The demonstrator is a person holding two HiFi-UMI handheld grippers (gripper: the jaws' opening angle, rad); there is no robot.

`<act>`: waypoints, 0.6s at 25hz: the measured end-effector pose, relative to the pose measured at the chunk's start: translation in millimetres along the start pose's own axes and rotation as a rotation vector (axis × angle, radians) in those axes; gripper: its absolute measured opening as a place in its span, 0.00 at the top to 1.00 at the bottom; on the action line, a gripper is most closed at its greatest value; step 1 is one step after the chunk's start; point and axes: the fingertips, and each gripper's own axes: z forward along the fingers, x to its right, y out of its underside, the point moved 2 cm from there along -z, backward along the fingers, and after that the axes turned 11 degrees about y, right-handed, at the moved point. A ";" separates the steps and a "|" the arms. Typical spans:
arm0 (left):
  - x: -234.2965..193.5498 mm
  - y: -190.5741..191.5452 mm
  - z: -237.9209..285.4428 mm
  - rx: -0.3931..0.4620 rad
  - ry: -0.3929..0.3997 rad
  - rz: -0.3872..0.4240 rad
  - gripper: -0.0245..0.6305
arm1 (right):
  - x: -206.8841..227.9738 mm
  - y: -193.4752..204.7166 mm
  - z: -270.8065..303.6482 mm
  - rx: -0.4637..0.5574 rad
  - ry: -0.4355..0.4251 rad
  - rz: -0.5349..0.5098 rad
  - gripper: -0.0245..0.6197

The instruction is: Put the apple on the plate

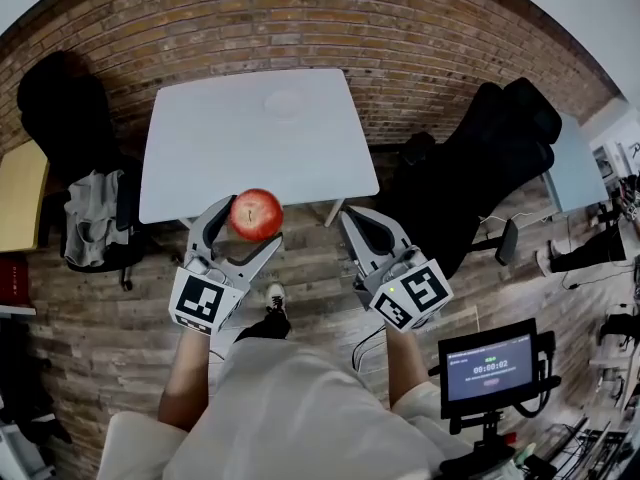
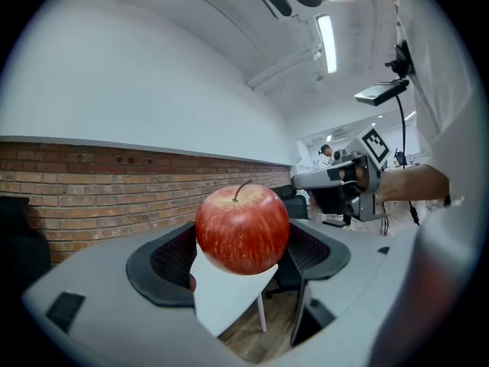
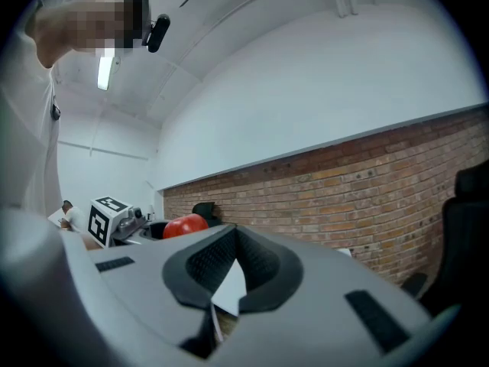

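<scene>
A red apple (image 1: 256, 214) is held in the air between the jaws of my left gripper (image 1: 248, 224), just short of the near edge of the white table (image 1: 200, 158). In the left gripper view the apple (image 2: 243, 229) sits upright, stem up, with the left gripper (image 2: 243, 243) shut on it. A pale white plate (image 1: 285, 101) lies toward the table's far side. My right gripper (image 1: 357, 226) hovers to the right of the apple, shut with nothing in it. In its own view the right gripper (image 3: 233, 243) has its pads together, and the apple (image 3: 184, 225) shows at the left.
A black chair with grey cloth (image 1: 93, 220) stands left of the table, beside a yellow table (image 1: 20, 193). Black chairs or bags (image 1: 480, 168) crowd the right. A small monitor on a stand (image 1: 490, 368) is at lower right. A brick wall runs behind the table.
</scene>
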 end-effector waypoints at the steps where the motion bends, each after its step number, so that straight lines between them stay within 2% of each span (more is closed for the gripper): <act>1: -9.4 -0.4 6.1 -0.002 0.004 0.000 0.38 | 4.4 -1.3 9.6 -0.002 0.005 -0.002 0.96; 7: -50.0 8.4 34.6 -0.028 0.020 -0.021 0.38 | 27.2 0.4 46.9 -0.029 0.030 0.014 0.96; 15: -76.5 21.6 57.7 -0.047 0.033 -0.062 0.38 | 48.4 9.3 75.1 -0.051 0.062 0.029 0.96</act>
